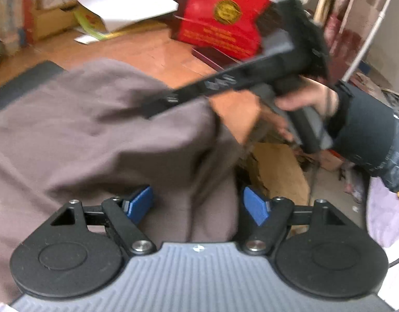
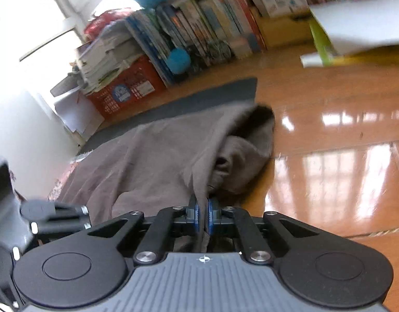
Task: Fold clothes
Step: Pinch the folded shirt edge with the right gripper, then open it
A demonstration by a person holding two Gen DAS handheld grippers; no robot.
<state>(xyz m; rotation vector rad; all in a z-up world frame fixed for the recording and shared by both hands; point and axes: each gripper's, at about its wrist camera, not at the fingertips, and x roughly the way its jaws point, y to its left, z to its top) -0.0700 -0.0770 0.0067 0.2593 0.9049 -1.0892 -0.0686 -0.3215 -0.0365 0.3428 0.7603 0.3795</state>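
One garment [image 1: 90, 119], brown-grey, lies spread over a dark mat [image 2: 199, 101] on the wooden floor [image 2: 329, 130], its near edge bunched into folds. It looks like thin, soft cloth: light, limp, likely to sag and slide on the glossy boards rather than keep any shape, so it wants taking by an edge or corner, with both ends of that edge held to keep the fold straight.

The right gripper [image 2: 202, 214] is clenched on a pinch of the garment's near edge; cloth runs up between its blue pads and hangs below them. The person's hand [image 1: 303, 104] holds that tool by its handle, a dark sleeve [image 1: 365, 135] behind.

The left gripper [image 1: 196, 205] is released, jaws wide, hovering over a raised ridge of the same cloth. The ridge sits between the pads [image 1: 141, 202] without their pressing on it.

Counted: one garment, one mat, two grippers. Around the room stand a red box [image 1: 225, 15], a row of books [image 2: 212, 26] and a red crate [image 2: 126, 88].
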